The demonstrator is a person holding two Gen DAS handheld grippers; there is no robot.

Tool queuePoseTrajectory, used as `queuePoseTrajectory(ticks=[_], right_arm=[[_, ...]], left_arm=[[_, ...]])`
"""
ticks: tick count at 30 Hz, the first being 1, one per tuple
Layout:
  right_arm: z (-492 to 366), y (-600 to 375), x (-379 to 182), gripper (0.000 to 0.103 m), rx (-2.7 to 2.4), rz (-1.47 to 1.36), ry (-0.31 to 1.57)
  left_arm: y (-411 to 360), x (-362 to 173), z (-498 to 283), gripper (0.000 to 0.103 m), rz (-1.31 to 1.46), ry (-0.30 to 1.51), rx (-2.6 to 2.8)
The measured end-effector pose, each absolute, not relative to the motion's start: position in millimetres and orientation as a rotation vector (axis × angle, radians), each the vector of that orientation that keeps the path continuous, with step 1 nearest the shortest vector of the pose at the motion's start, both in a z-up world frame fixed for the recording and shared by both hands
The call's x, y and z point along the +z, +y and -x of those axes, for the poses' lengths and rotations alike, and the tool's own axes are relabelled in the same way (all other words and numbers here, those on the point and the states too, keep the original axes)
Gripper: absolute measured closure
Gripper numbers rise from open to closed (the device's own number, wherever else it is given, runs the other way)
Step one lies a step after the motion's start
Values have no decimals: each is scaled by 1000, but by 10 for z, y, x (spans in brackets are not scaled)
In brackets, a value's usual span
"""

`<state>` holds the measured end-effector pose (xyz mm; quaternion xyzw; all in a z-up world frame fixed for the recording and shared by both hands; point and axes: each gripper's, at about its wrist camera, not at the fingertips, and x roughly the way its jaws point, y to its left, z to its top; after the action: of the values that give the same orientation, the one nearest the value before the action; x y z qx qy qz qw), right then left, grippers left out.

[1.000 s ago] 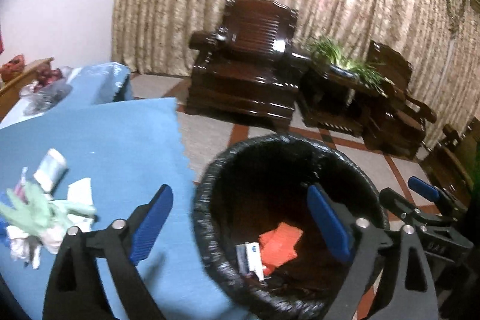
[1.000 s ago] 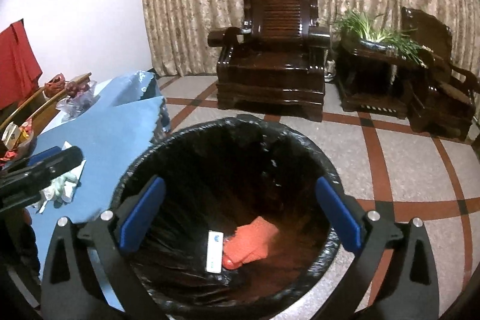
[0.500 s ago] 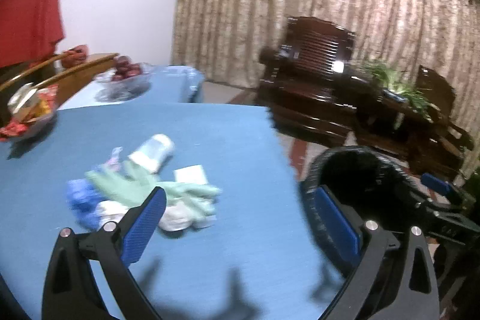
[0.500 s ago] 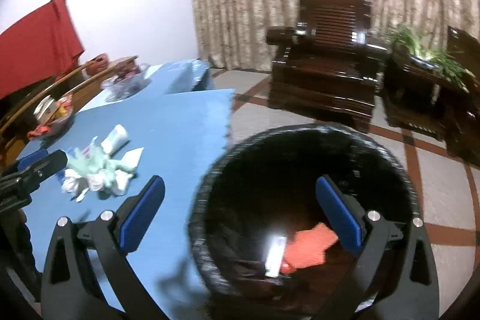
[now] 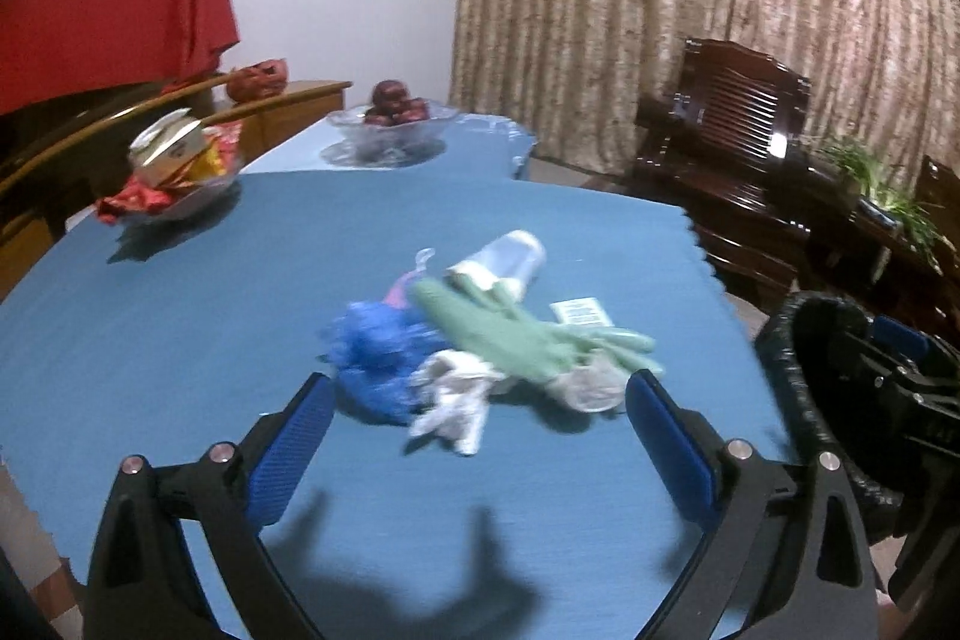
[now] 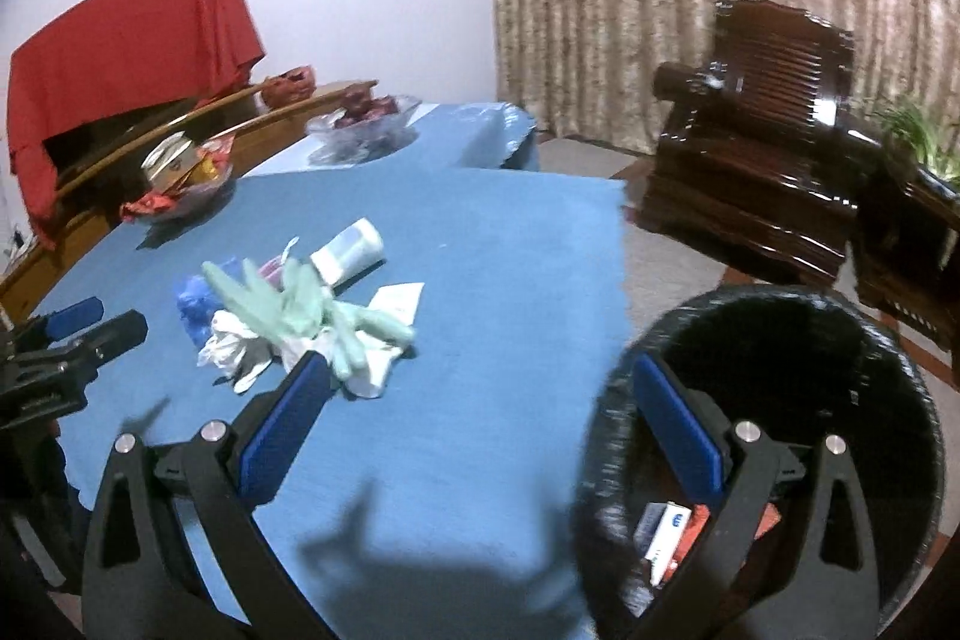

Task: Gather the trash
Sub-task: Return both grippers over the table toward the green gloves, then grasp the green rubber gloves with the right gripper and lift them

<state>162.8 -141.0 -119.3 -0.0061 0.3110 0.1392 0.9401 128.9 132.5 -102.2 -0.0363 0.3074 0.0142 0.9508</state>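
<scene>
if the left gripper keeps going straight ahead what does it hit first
Probably the crumpled white tissue at the near edge of the trash pile, between the open left gripper fingers; depth is unclear.

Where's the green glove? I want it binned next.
In the left wrist view, the green glove lies mid-table atop the trash pile, between the blue wad and the bin.

Left gripper (image 5: 477,421) jaws spread wide, holding nothing. Right gripper (image 6: 480,400) same: wide apart, nothing held, both angled downward.
</scene>
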Motion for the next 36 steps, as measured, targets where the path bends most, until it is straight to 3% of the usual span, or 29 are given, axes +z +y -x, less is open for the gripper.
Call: queuePoseTrajectory(ticks=[15, 25, 30, 32, 33, 36], right_arm=[[-1998, -570, -1581, 7, 407, 63, 687], [-2229, -110, -1811, 47, 515, 106, 743], [-2310, 30, -1955, 54, 520, 145, 771], [-2319, 50, -1987, 60, 516, 164, 770], [-2319, 52, -1995, 67, 518, 171, 770], [-2300, 13, -1982, 74, 541, 156, 767]], left_arm=[[1866, -1372, -1455, 16, 125, 672, 89], [1979, -1436, -1500, 21, 133, 679, 87], [2039, -1470, -1539, 21, 140, 681, 88], [2036, -1476, -1553, 21, 142, 683, 87], [2037, -1476, -1553, 22, 141, 683, 86], [2003, -1482, -1575, 22, 138, 686, 79]])
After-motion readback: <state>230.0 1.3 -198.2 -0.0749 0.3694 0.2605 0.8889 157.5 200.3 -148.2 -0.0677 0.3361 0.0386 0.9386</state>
